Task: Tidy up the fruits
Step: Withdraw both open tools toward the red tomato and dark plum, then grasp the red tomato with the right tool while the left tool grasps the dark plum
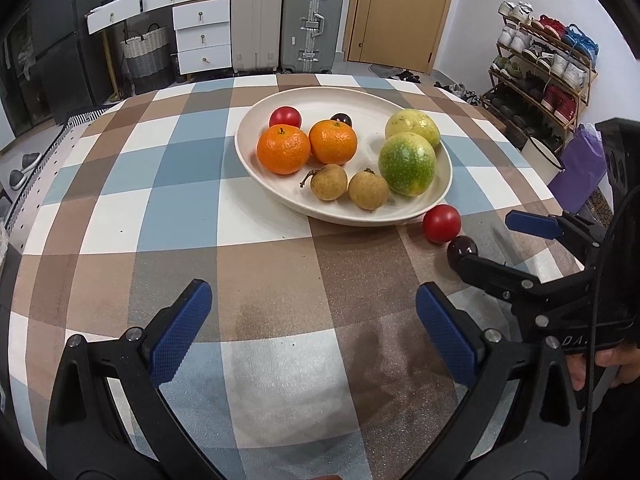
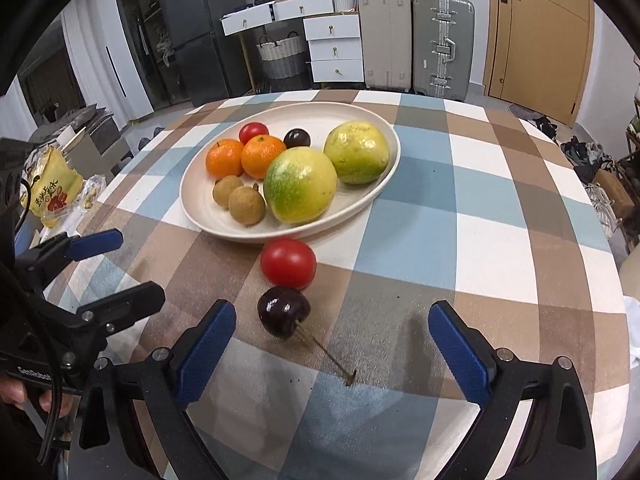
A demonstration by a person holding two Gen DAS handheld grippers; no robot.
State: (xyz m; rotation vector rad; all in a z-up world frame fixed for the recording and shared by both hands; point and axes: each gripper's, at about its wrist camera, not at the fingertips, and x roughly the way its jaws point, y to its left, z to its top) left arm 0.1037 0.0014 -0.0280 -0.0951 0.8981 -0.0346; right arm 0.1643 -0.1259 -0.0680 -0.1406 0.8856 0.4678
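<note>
A white oval plate (image 1: pixel 280 188) (image 2: pixel 196 208) on the checked tablecloth holds two oranges (image 1: pixel 283 149), two green-yellow passion fruits (image 1: pixel 406 163), two brown longans (image 1: pixel 329 182), a red tomato (image 1: pixel 285 117) and a dark cherry (image 1: pixel 341 119). A second red tomato (image 2: pixel 288 263) (image 1: pixel 441 224) and a dark cherry with a stem (image 2: pixel 283 317) (image 1: pixel 462 247) lie on the cloth just in front of the plate. My right gripper (image 2: pixel 332 352) (image 1: pixel 496 242) is open, with the cherry just ahead between its fingers. My left gripper (image 1: pixel 314 328) (image 2: pixel 116 264) is open and empty over bare cloth.
A yellow snack bag (image 2: pixel 52 188) lies at the table's left edge. A white enamel pot (image 1: pixel 542 152) stands off the table's right side, beside a shoe rack (image 1: pixel 544 80). Suitcases (image 1: pixel 288 20), drawers and a door stand behind the table.
</note>
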